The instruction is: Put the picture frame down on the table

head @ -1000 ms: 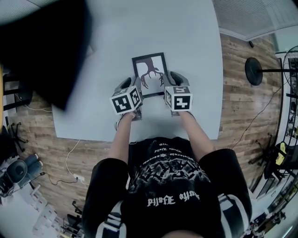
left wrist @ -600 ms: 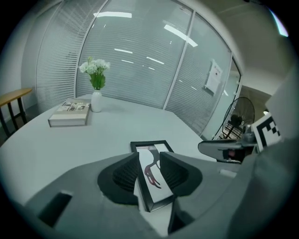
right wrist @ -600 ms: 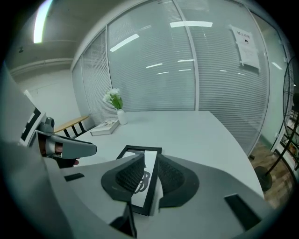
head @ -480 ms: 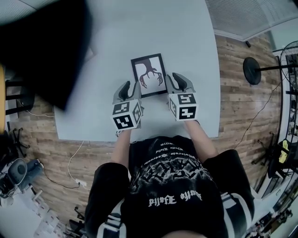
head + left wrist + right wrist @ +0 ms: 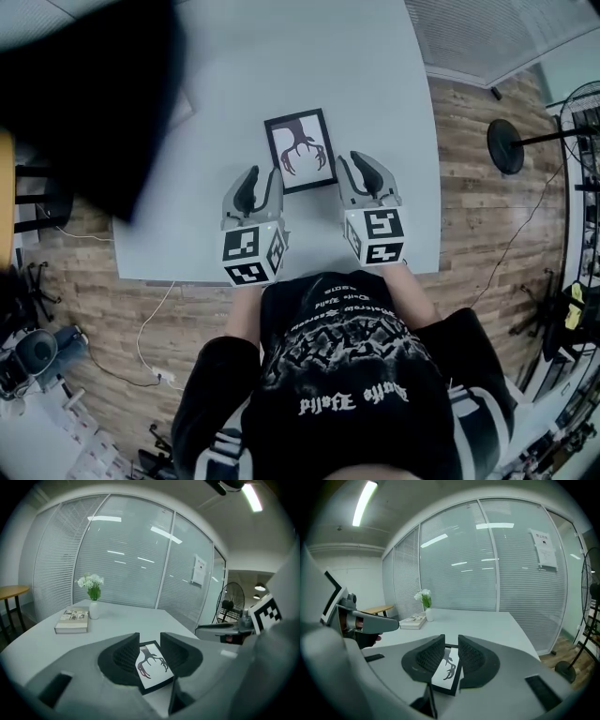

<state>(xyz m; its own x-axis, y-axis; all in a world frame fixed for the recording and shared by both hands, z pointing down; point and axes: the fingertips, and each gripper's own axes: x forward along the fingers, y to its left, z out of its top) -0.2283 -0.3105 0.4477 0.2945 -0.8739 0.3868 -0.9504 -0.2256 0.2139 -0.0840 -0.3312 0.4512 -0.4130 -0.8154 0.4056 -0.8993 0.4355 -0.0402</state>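
Just beyond both jaws, the picture frame point(image 5: 300, 150) lies flat on the desk point(image 5: 375, 75), so the left gripper point(image 5: 249, 184) and right gripper point(image 5: 367, 172), parted and empty, should pull straight back without nudging it.

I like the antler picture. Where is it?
In the head view the picture frame lies flat on the table, just beyond and between the left gripper and the right gripper.

I can read nothing here: the gothic lettering on my shirt point(image 5: 342, 403) is illegible, and the notice point(image 5: 546, 550) on the glass wall point(image 5: 487, 564) is too small.
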